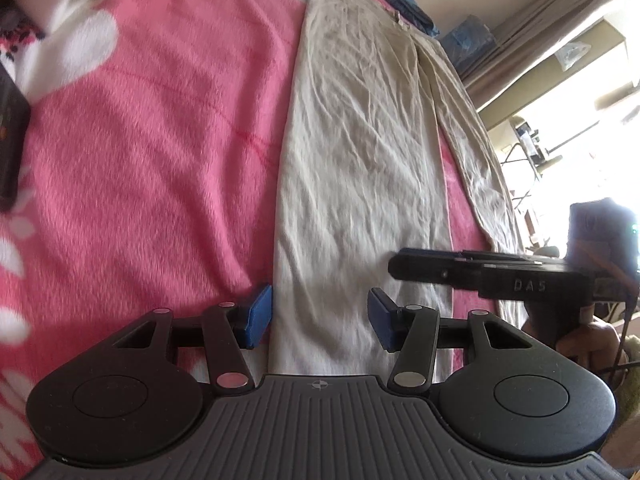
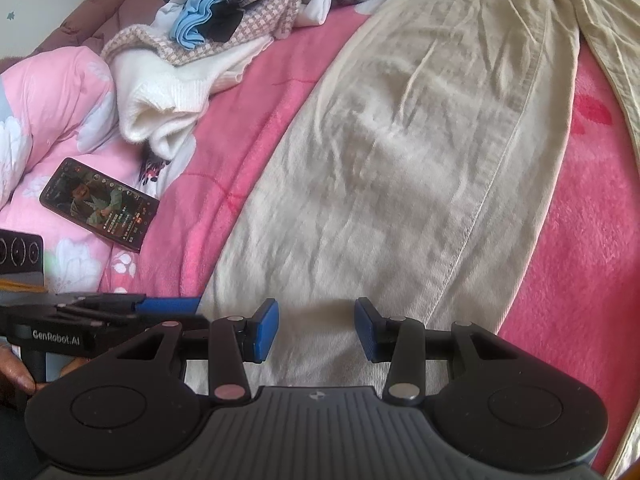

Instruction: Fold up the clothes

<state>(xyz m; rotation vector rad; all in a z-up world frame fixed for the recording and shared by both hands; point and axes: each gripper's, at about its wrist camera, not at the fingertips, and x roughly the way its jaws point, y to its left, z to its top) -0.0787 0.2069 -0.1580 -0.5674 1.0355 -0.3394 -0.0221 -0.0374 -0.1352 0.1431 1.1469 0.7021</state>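
Left gripper (image 1: 320, 314): hovering with blue pads parted about halfway, nothing pinched between them.
Right gripper (image 2: 316, 328): hanging likewise half-parted, gripping nothing, just beside the left one.
Cream wrinkled cotton trousers (image 1: 360, 160): lying flat directly under and ahead of both grippers, the legs stretching away.
Pink fluffy fleece blanket (image 1: 160, 140): spreading beneath the trousers on either side.
Black smartphone with lit screen (image 2: 98, 204): resting far left of the right gripper.
Heap of mixed unfolded clothes (image 2: 224, 20): sitting beyond the phone, well apart.
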